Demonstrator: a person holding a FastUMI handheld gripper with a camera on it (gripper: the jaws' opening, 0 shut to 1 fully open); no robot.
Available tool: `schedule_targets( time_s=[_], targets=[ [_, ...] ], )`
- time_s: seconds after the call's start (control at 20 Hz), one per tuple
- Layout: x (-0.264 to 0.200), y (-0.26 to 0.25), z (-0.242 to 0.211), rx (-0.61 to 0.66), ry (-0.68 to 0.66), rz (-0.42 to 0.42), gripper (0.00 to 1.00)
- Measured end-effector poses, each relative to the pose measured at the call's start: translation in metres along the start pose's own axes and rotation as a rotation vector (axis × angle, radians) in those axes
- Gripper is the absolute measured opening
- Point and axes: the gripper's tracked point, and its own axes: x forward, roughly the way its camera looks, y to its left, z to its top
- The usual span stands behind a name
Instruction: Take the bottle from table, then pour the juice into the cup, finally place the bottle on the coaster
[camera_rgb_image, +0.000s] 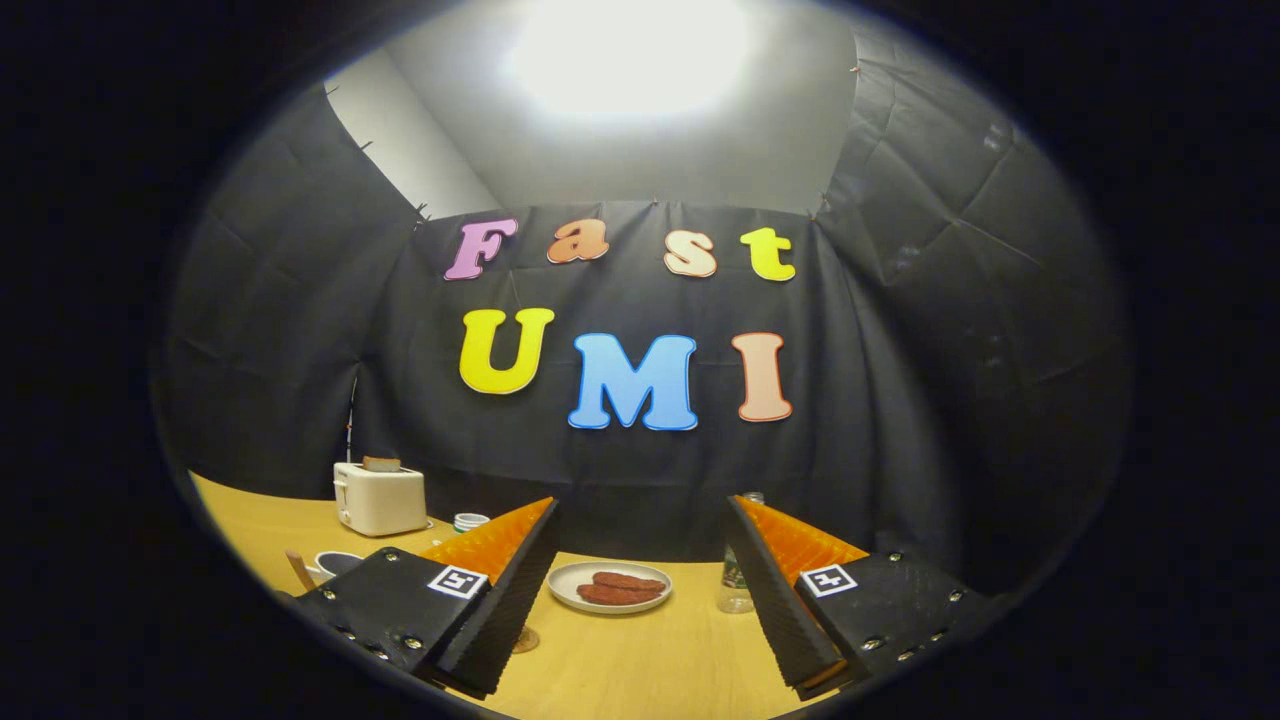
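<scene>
jaws stand wide apart, nothing between the fingers. they ride above the counter and look level toward the back wall.

bottle: clear, upright, long axis vertical, standing on the counter in the lower right-centre of the frame. it sits just behind the inner edge of the right finger, which hides part of it; cap peeks above the finger top, base shows beside it. it lies ahead of the jaws and off to the right of their midline, not in the gap. whether any juice is in it is too faint to tell.

plate with two brown pieces lies on the counter straight ahead between the fingers, just left of the bottle.

small round brownish thing on the counter at the inner edge of the left finger, lower centre-left; possibly the coaster, mostly hidden, cannot confirm. bottle is not on it.

dark cup at lower left, beyond the left finger, well apart from the bottle. a second small cup stands beside the toaster further back left.

judgement: the key relation is the sideways offset. to take the bottle the open jaws would need to shift right so the upright body lands between the fingers, closing across its width. the plate next to it is the near obstacle.
</scene>
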Motion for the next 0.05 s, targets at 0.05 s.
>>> schedule_targets(
  time_s=[0.05],
  targets=[
    [-0.0059, -0.0151, -0.0051, -0.006, 0.004, -0.011, 0.98]
  ],
)
